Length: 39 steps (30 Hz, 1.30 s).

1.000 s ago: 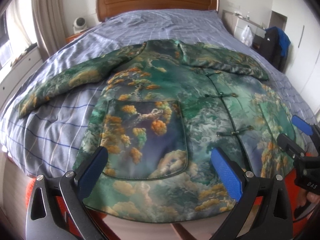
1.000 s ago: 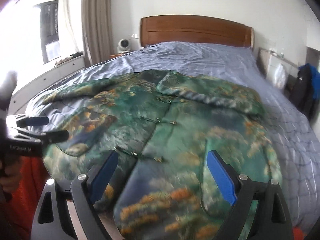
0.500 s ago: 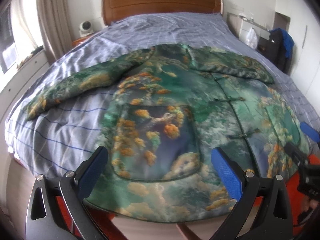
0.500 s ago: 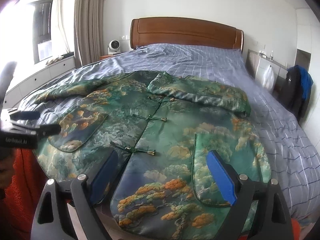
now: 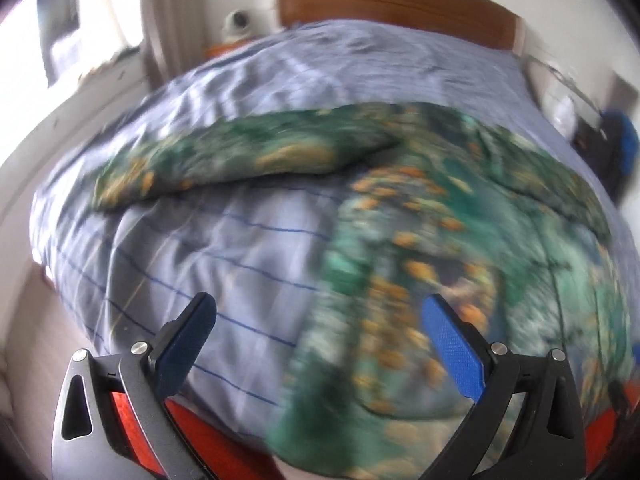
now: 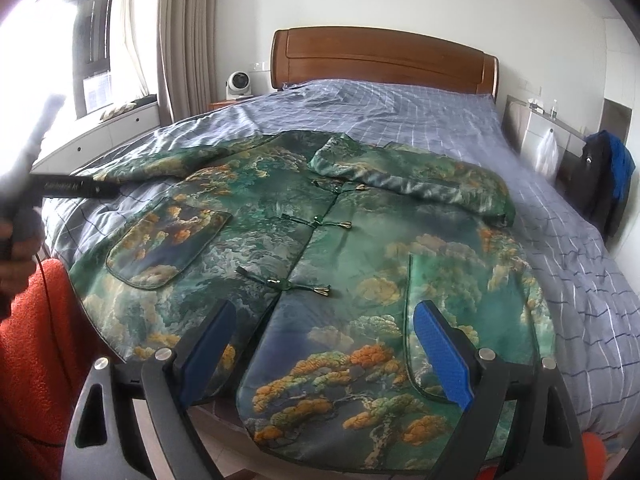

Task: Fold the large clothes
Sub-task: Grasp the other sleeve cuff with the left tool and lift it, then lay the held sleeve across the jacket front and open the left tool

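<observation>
Two claws, both spread wide, nothing between their pads. Right gripper [image 6: 324,352] hangs over the near hem of the green brocade jacket [image 6: 320,248], which lies flat, front up, knot buttons fastened, on the blue checked duvet [image 6: 420,120]. Left gripper [image 5: 320,344] sits off the jacket's side edge: one blue pad over bare duvet, the other over the blurred fabric. One sleeve [image 5: 240,156] stretches out to the left across the bed; the other sleeve [image 6: 420,176] lies folded over the chest. Beyond, the wooden headboard [image 6: 380,60] and a small white fan [image 6: 238,84] beside it.
</observation>
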Each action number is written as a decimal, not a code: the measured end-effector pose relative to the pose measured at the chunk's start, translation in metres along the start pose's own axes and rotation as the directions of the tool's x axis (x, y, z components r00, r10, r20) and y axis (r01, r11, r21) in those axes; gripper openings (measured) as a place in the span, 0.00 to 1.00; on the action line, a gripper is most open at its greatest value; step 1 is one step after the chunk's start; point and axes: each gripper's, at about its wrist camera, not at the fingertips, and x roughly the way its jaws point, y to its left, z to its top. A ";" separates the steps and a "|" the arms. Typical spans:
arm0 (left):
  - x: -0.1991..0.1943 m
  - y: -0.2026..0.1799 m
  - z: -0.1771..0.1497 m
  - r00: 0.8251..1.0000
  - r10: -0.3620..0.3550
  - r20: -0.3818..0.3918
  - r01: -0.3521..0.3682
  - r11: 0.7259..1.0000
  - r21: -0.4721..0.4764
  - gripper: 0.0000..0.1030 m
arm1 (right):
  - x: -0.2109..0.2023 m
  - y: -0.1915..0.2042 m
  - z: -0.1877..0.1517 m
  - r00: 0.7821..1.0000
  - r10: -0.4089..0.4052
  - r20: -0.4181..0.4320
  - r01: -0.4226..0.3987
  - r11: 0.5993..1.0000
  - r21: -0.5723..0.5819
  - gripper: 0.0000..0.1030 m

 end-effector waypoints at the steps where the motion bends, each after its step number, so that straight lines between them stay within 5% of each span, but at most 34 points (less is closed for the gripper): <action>1: 0.009 0.020 0.005 1.000 0.007 -0.022 -0.008 0.998 -0.067 1.00 | 0.000 -0.002 0.000 1.000 -0.003 -0.003 0.003 1.000 0.006 0.87; 6: 0.039 0.107 0.023 0.999 -0.035 -0.038 0.021 0.944 -0.330 1.00 | 0.004 -0.008 0.001 1.000 -0.014 -0.022 0.015 0.999 0.037 0.87; 11: 0.091 0.197 0.048 0.992 -0.122 -0.007 0.095 0.804 -0.587 0.99 | 0.008 0.001 0.002 0.999 -0.009 -0.033 0.009 1.000 0.009 0.87; 16: 0.134 0.235 0.070 0.987 -0.155 0.032 0.132 0.697 -0.705 0.98 | 0.012 0.016 0.001 0.998 0.019 -0.059 -0.020 1.000 -0.016 0.87; 18: 0.137 0.242 0.080 0.992 -0.114 0.052 0.115 0.679 -0.725 0.78 | 0.012 0.020 0.000 0.998 0.023 -0.060 -0.025 0.999 -0.027 0.87; 19: 0.137 0.243 0.087 0.995 -0.085 0.046 0.092 0.682 -0.725 0.57 | 0.012 0.022 -0.001 0.998 0.026 -0.063 -0.028 0.999 -0.031 0.87; 20: 0.136 0.241 0.096 0.998 -0.057 0.038 0.067 0.694 -0.717 0.24 | 0.012 0.022 -0.002 0.997 0.028 -0.066 -0.030 0.999 -0.030 0.87; 23: 0.106 0.211 0.136 0.997 0.045 0.060 0.002 0.791 -0.612 0.13 | 0.015 0.019 -0.005 0.996 0.045 -0.074 -0.045 0.999 -0.009 0.87; 26: 0.051 0.129 0.190 0.969 0.153 0.195 -0.083 0.942 -0.326 0.13 | 0.017 0.015 -0.007 0.996 0.055 -0.072 -0.054 0.998 0.015 0.87; 28: 0.020 0.060 0.216 0.940 0.152 0.305 -0.125 0.986 -0.108 0.13 | 0.018 0.009 -0.009 0.996 0.063 -0.065 -0.060 0.998 0.035 0.87; 31: -0.013 -0.053 0.229 0.904 0.047 0.424 -0.137 0.973 0.184 0.13 | 0.019 0.000 -0.009 0.996 0.065 -0.060 -0.061 0.996 0.068 0.87; 33: -0.016 -0.130 0.222 0.894 -0.042 0.445 -0.132 0.926 0.354 0.13 | 0.017 -0.007 -0.010 0.997 0.061 -0.051 -0.057 0.995 0.088 0.87; 36: 0.005 -0.212 0.198 0.903 -0.134 0.409 -0.106 0.852 0.513 0.13 | 0.012 -0.019 -0.012 0.999 0.044 -0.032 -0.039 0.992 0.118 0.87; 39: 0.050 -0.275 0.164 0.934 -0.172 0.311 -0.056 0.793 0.606 0.14 | 0.008 -0.030 -0.015 0.999 0.024 -0.027 -0.020 0.989 0.146 0.87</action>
